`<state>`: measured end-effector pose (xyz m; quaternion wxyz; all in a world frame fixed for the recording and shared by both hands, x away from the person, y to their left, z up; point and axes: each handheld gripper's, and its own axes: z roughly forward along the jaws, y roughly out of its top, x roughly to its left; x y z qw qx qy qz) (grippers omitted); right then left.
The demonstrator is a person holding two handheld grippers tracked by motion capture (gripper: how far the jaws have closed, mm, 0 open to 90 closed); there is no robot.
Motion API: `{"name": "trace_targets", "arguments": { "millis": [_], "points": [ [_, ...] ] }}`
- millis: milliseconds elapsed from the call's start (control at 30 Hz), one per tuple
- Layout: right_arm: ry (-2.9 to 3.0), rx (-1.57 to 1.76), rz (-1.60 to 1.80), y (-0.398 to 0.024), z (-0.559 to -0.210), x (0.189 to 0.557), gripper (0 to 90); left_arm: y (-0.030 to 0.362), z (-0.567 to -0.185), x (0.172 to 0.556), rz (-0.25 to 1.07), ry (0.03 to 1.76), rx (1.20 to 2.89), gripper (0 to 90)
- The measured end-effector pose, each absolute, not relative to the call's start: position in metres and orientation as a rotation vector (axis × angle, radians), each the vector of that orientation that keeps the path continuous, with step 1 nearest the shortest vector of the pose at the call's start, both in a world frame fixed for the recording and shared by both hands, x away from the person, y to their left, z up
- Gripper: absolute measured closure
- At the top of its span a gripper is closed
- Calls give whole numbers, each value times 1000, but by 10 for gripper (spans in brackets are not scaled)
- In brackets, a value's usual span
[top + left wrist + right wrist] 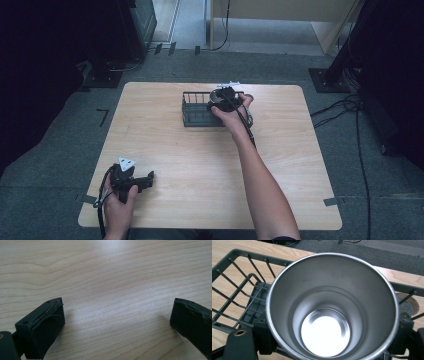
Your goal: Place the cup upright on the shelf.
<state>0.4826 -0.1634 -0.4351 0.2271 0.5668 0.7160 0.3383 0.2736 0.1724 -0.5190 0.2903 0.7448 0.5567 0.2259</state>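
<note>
At the table's near left corner, the left gripper rests low over pale wood-grain table, its matte black, blocky jaws spread wide with nothing between them. Farther off, past the table's middle, the right gripper is clamped on a steel cup: round, smooth and brushed inside, with a bright flat bottom and a thin rolled rim. The cup sits upright between the jaws, which flank its lower wall, at the right end of a dark wire rack of thin straight bars.
</note>
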Motion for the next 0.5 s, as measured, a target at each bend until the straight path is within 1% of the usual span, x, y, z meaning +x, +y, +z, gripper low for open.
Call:
{"name": "trace_targets", "arguments": {
  "millis": [167,267,300,400,500],
  "points": [
    [1975,1564,935,-164,-435,483,180,172,-519,274,602,1484,1987,0],
    [1976,1573,935,-164,-434,482,165,172,-519,274,602,1484,1987,0],
    [1977,1596,964,-165,-432,482,126,172,-519,274,602,1485,1987,0],
    [1982,1591,968,-165,-431,482,115,172,-519,274,602,1484,1987,0],
    [2010,1567,981,-166,-427,480,30,172,-519,274,601,1485,1987,0]
  ]
}}
